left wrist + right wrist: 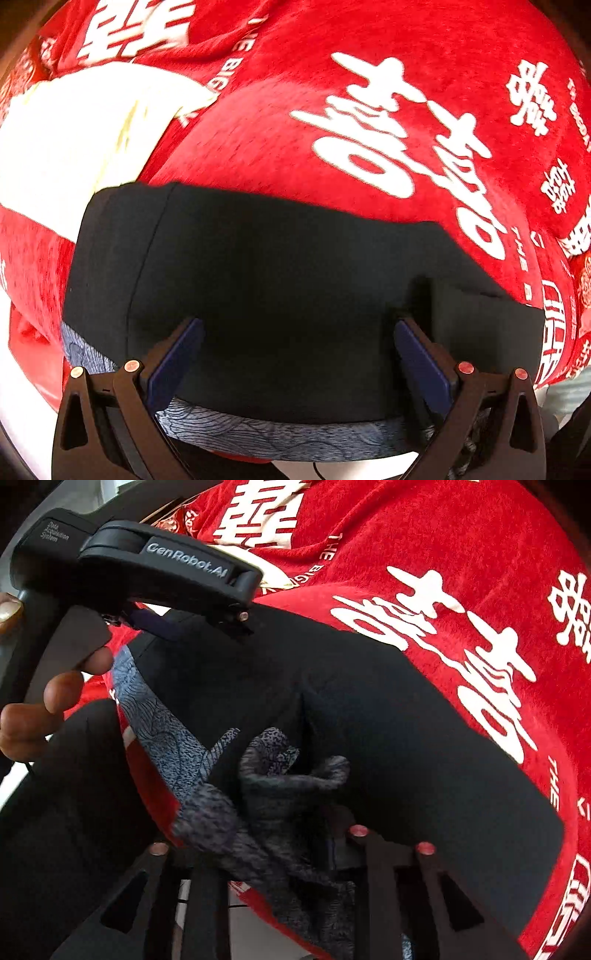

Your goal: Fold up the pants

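Both wrist views steeply downward, close over black pants (280, 280), sharing red blanket (295, 122)

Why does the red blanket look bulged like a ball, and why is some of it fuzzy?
Left wrist view: the fisheye lens bows the red blanket outward and darkens the corners; the white cloth is washed out by glare, and the black pants show almost no detail. Right wrist view: the same bulge, with the patterned waistband near the lens smeared by blur.

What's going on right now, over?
Left gripper open above black pants. Right gripper around the patterned waistband, grip unclear. Pants on red blanket. Nothing in the way.
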A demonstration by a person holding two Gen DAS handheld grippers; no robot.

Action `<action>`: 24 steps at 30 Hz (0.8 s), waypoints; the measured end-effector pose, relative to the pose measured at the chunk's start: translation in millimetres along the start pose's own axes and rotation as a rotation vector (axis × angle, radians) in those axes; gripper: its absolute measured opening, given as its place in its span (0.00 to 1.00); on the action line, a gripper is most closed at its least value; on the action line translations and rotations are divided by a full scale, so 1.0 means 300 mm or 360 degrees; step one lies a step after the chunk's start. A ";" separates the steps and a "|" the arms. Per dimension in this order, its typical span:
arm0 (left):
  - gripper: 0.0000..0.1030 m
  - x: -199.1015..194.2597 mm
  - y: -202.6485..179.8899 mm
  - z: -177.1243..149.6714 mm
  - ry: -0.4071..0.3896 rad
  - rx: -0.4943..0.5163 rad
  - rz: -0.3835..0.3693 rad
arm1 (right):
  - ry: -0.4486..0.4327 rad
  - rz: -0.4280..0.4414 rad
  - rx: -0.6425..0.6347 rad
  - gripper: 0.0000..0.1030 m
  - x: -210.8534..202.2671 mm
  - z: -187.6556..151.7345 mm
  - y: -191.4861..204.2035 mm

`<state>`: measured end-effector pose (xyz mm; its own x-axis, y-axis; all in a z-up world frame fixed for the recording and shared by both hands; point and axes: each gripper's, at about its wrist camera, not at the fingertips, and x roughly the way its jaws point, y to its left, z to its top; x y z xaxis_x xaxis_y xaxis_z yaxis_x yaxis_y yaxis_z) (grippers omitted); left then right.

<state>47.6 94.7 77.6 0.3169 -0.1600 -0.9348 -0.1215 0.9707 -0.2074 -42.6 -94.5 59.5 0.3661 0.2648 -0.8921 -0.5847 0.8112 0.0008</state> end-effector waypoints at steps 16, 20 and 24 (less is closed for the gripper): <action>1.00 -0.035 -0.562 -0.248 0.0132 0.0633 -0.0274 | -0.0042 0.0052 0.0562 0.72 -0.394 -0.408 -0.379; 1.00 0.112 -0.600 -0.287 0.0257 0.0700 -0.0142 | 0.0006 0.0126 0.0709 0.72 -0.268 -0.457 -0.431; 1.00 0.119 -0.595 -0.286 0.0237 0.0714 -0.0095 | 0.0064 0.0062 0.0643 0.73 -0.221 -0.447 -0.410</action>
<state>-0.2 -99.5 56.4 0.1686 -0.2100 -0.9631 0.3212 0.9354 -0.1478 -92.1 -281.7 58.0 0.3159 0.2855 -0.9048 -0.2635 0.9425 0.2054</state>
